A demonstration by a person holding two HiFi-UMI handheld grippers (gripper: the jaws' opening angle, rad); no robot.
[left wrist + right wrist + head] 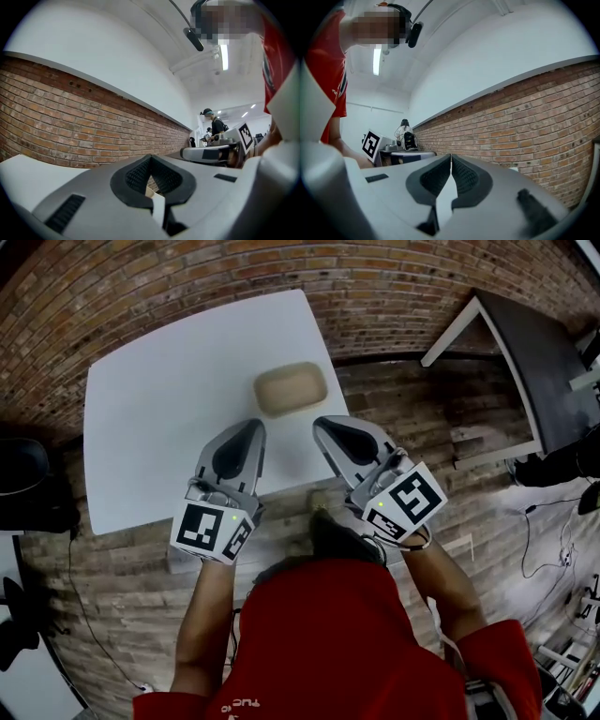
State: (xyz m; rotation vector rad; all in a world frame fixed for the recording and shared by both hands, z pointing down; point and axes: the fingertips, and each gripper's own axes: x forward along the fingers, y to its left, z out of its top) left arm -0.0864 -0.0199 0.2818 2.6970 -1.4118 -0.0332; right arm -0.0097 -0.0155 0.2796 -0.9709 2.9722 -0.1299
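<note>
My left tongs are closed. In the left gripper view the two black ribbed pads meet at the tip with nothing clamped between them. My right tongs are closed too, and the right gripper view shows their pads pressed into a thin seam, also empty. From the head view, both pairs hang side by side over the near edge of a square white table. Their tips point away from me and lean slightly towards each other. Just beyond the tips, roughly between them but apart from both, a tan rounded-rectangular box lies flat on the table. Neither pair of tongs touches it. I judge this to be a hovering, pre-contact stance with no grasp begun. Taking hold of the box would call for parting the jaws first, then coming forward and down so that a pad lands on each long side. Behind each pair sits a white cube with black square markers, and my red-sleeved arms run back from there. Past the table is a red brick wall. To my right stands a dark-topped table with white legs.
</note>
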